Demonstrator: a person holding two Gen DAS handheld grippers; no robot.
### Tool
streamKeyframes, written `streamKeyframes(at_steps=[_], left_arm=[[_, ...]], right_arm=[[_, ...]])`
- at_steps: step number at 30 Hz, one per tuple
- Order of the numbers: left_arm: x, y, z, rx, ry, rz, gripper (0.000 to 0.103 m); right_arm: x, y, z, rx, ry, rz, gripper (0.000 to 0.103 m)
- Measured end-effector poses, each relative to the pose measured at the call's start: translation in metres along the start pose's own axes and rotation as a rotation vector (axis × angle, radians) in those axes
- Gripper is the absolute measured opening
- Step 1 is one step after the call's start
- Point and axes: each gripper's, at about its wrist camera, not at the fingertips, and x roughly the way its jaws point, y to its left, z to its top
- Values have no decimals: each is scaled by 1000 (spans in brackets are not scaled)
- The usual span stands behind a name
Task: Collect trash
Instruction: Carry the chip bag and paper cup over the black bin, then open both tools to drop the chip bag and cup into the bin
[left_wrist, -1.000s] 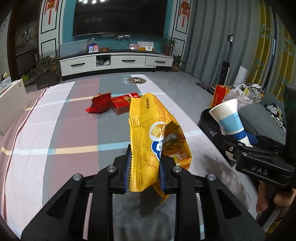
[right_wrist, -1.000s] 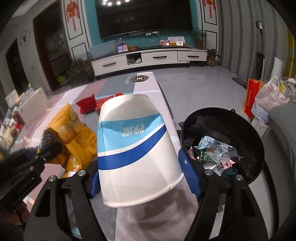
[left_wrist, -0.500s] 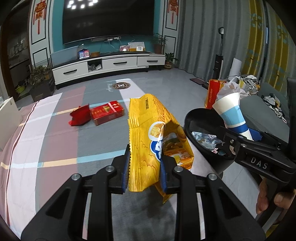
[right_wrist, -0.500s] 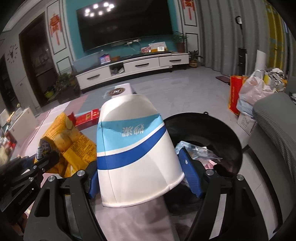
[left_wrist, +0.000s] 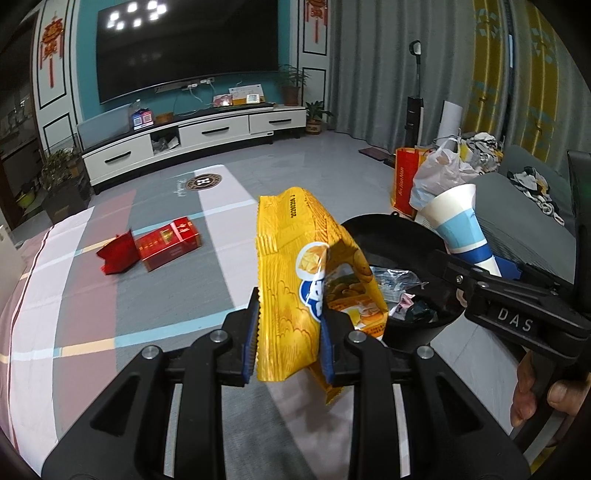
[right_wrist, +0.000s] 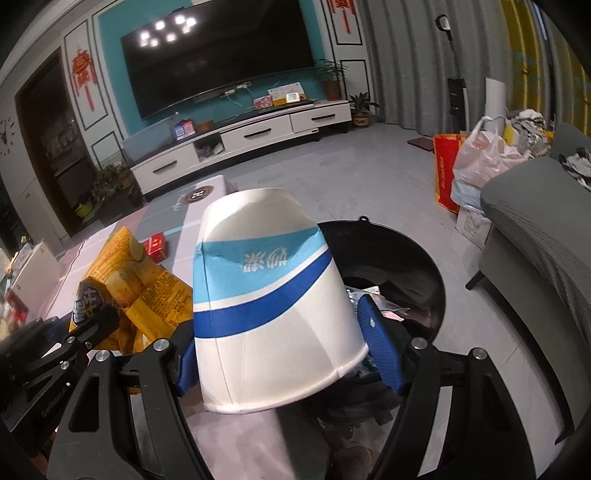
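My left gripper (left_wrist: 288, 334) is clenched on a yellow chip bag (left_wrist: 295, 273), its blue pads pressing both sides of the crumpled foil, and the bag stands up between my fingers with its torn top pointing away from me. From the right wrist view that same bag (right_wrist: 129, 273) shows off to my left, pinched in the black gripper there. My right gripper (right_wrist: 284, 347) is grasping a white paper cup (right_wrist: 266, 295) with light blue and dark blue bands, held upside down, the wide rim toward me and the base away; both blue pads sit against its sides. In the left wrist view the cup (left_wrist: 461, 229) tilts up above the black trash bin (left_wrist: 388, 229), and my hand (left_wrist: 535, 387) shows on the handle under it. The bin (right_wrist: 399, 251) sits just past the cup, right beside the edge of the striped tabletop (left_wrist: 74, 295), with crumpled wrappers (left_wrist: 399, 284) already lying inside it. Farther back on the tabletop lie 2 more pieces: a red box (left_wrist: 170, 247) and a red wrapper (left_wrist: 118, 254), touching each other, well apart from both grippers. A red paper bag (right_wrist: 445, 173) and a plastic bag (right_wrist: 484, 162) stand on the floor beyond the bin, next to a gray sofa (right_wrist: 535, 229).
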Motion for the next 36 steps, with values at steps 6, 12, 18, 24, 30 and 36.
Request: streamKeyframes(at_steps=[6,12,18,24,30,36], left_arm=[[9,-18,7,20,-7,-34,29],[16,-34,14,39,-16,-57,30],[31,-50,26,57,-26,-72,30],[49,-60,31,69,-6,-59,31],[65,-67,29,81,22,-50,32],[79,-72,27,81,47,-47,33]], right_arm=[[1,-20,1,49,7,-13,74],[4,-38,2,99,18,-35,74],[8,-53,2,137,31,-57,75],[12,-66,0,153,48,-79,75],[18,-71,0,154,72,-89,75],[29,-74,1,159,97,-102,75]])
